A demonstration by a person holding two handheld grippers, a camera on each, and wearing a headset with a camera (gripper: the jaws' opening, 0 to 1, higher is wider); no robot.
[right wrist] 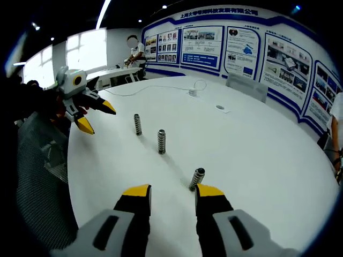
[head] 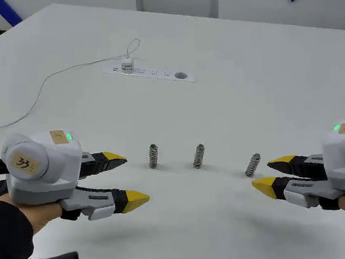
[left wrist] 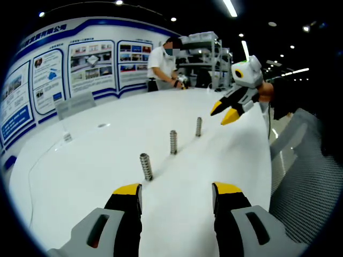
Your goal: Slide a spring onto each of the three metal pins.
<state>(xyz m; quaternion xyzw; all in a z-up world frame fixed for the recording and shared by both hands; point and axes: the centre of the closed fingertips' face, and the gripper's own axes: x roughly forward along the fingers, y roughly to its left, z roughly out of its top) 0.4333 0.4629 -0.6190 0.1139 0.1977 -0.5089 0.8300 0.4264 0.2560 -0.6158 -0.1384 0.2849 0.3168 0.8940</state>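
Closest to me, low in the head view, the left gripper [head: 134,178] sits over the white table [head: 227,232] with its yellow-tipped jaws spread wide and nothing between them. Across from it the right gripper [head: 261,173] points inward, its jaws parted by a narrower gap and also empty.

Just beyond the jaws, standing in a row on the tabletop between the two grippers, are the left spring [head: 153,156], the middle spring [head: 198,156] and the right spring [head: 252,165]. The first two look upright. The right one leans a little and stands just beside the right gripper's tips. In the right gripper view it sits just ahead of one jaw, and I cannot tell whether they touch. The left gripper is clear of the left spring.

Farther back a white power strip [head: 151,73] lies flat, with a small plug [head: 126,66] in it and a thin cable [head: 67,69] trailing off to the left.

Farthest off, in the left gripper view, a person [left wrist: 161,61] stands beyond the table's far edge, before poster boards [left wrist: 80,59] on the wall.
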